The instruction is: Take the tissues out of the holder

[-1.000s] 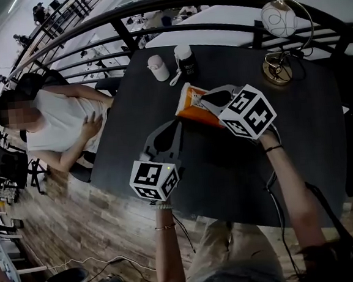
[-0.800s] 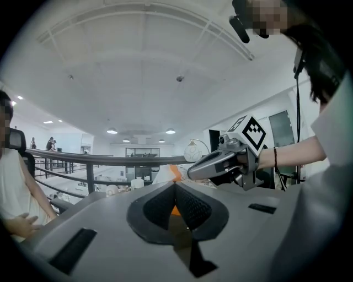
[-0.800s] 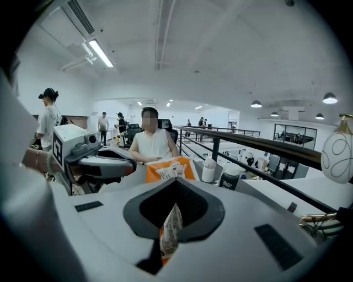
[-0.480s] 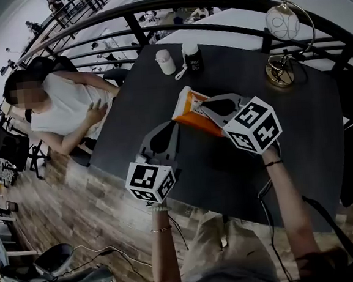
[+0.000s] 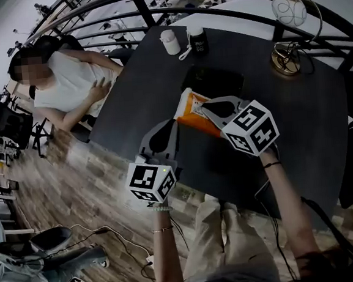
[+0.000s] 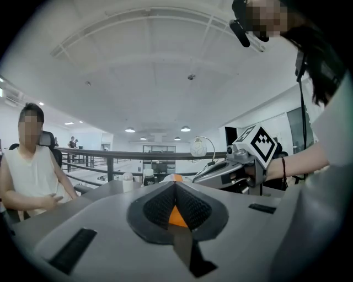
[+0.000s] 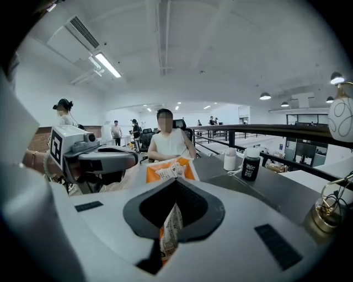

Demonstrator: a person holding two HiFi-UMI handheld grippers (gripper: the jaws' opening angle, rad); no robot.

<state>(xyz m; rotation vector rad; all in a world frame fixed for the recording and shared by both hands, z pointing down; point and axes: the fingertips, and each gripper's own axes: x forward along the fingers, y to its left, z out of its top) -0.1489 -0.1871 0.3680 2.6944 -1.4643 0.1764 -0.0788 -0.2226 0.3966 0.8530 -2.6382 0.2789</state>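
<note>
Your right claw (image 7: 175, 183) is pinched on the near end of the orange tissue pack (image 7: 168, 171), which sits over the table (image 5: 297, 114). The print on the pack's white panel is too small to read. Your left claw (image 6: 175, 184) is pressed together just left of the pack, with orange showing through its gap; whether it touches the pack is unclear. Just beyond the pack lies a dark flat object (image 5: 214, 82), hard to make out. Farther beyond stand a white bottle (image 5: 170, 42) and a dark bottle (image 5: 198, 41), their labels unreadable.
</note>
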